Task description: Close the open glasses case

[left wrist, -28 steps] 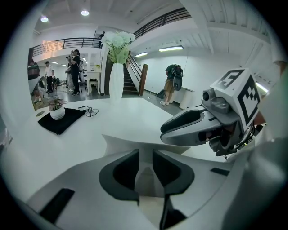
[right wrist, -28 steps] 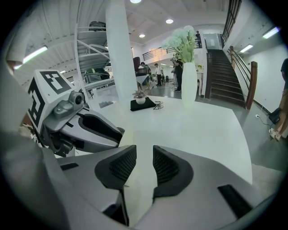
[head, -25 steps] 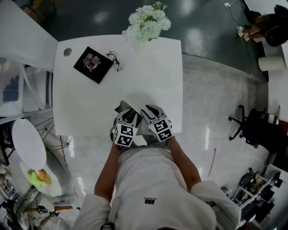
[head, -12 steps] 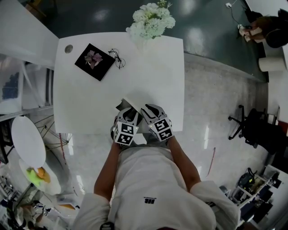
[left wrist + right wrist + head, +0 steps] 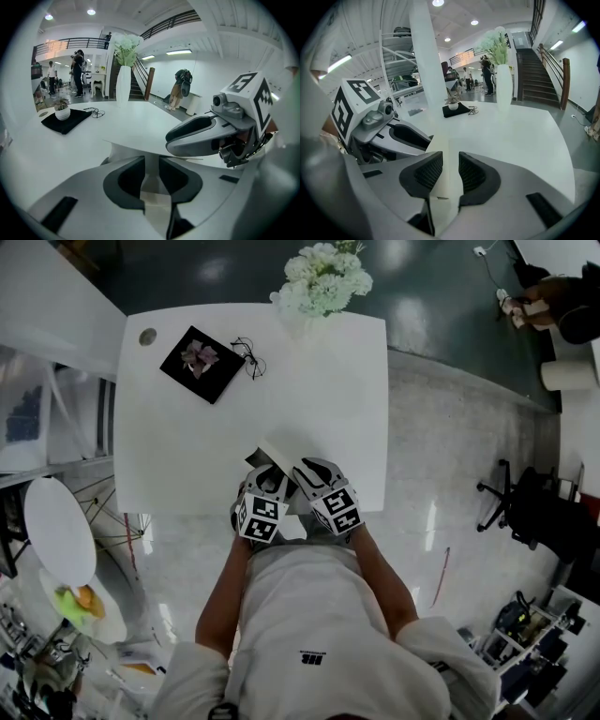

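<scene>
At the near edge of the white square worktop (image 5: 187,446), the white fold-flat glasses case (image 5: 270,452) is sitting open. The left hand-held gripper (image 5: 149,173) and right hand-held gripper (image 5: 450,171) are each pinching its thin flap, which probably wants folding down evenly.

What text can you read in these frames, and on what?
No words or numbers are readable.
shirt logo: small dark mark, too small to read.
cube on left gripper, cube on right gripper: black-and-white square markers, not text.
glasses case: plain white, no print showing.
</scene>
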Available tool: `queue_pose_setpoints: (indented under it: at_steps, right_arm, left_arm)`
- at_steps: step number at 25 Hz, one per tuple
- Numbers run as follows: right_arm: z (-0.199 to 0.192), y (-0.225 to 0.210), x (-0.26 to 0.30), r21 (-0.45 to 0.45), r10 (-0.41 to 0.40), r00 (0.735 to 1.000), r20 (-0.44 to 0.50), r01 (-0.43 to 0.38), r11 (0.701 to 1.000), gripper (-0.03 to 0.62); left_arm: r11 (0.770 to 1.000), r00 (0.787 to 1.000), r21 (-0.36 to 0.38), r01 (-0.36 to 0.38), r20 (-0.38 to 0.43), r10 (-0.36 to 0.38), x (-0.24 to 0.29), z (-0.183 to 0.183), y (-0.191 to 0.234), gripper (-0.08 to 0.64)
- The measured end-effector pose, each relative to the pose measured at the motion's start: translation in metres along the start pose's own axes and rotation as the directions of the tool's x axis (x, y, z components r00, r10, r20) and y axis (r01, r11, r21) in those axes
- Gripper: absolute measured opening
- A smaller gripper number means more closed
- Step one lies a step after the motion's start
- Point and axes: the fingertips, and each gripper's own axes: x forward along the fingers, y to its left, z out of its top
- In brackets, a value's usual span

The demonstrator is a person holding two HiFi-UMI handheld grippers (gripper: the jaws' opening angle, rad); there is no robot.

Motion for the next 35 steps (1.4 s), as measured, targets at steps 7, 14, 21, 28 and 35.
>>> queue_pose_setpoints:
  at_steps: [7, 14, 21, 28, 35]
  right_arm:
    - [-0.002, 0.008, 0.001, -0.008, 0.011, 1.0, -0.002, -0.011, 1.0, 0.109]
    - [-0.002, 0.016, 0.001, -0.02, 0.022, 1.0, -0.008, -0.022, 1.0, 0.109]
    - [-0.003, 0.024, 0.004, -0.03, 0.033, 0.999, -0.014, -0.034, 0.999, 0.109]
    - [-0.004, 0.03, 0.006, -0.038, 0.042, 0.999, -0.016, -0.043, 0.998, 0.109]
    - [-0.006, 0.036, 0.007, -0.045, 0.049, 0.998, -0.025, -0.05, 0.998, 0.109]
  left_arm:
    - [1.0, 1.0, -0.004, -0.003, -0.003, 0.003, -0.005, -0.006, 0.001, 0.106]
    - [1.0, 1.0, -0.012, -0.009, -0.012, 0.008, -0.011, -0.014, 0.002, 0.107]
    - [1.0, 1.0, -0.016, -0.013, -0.02, 0.012, -0.015, -0.022, 0.004, 0.107]
    - [1.0, 1.0, -0.022, -0.016, -0.027, 0.016, -0.019, -0.029, 0.006, 0.106]
    - [0.999, 0.999, -0.027, -0.02, -0.038, 0.019, -0.022, -0.036, 0.007, 0.107]
